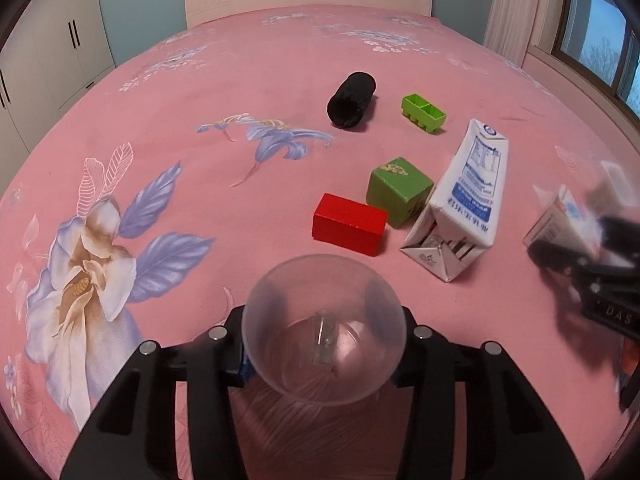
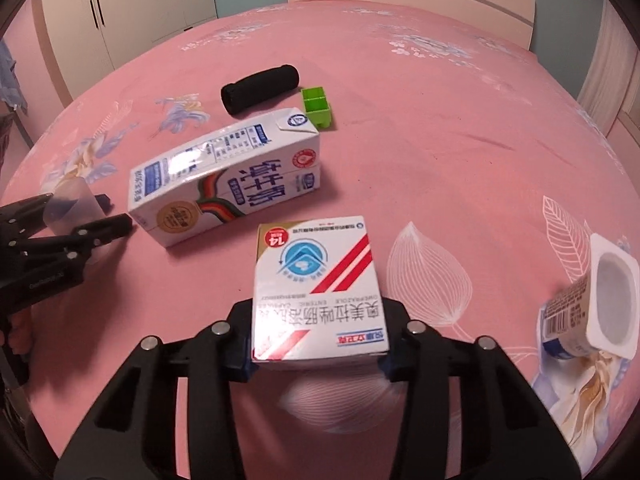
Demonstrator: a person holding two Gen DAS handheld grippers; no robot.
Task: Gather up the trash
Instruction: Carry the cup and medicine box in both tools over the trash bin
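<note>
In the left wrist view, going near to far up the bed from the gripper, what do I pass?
Clear plastic cup held in the left gripper → red block → green cube → green two-compartment tray → black roll.

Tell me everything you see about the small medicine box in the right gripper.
The medicine box is a small white cardboard carton with red diagonal stripes, a blue round logo, a gold edge and printed text. It looks closed and undamaged. The right gripper clamps its near end from both sides, and its printed face is up, above the pink bedsheet.
</note>
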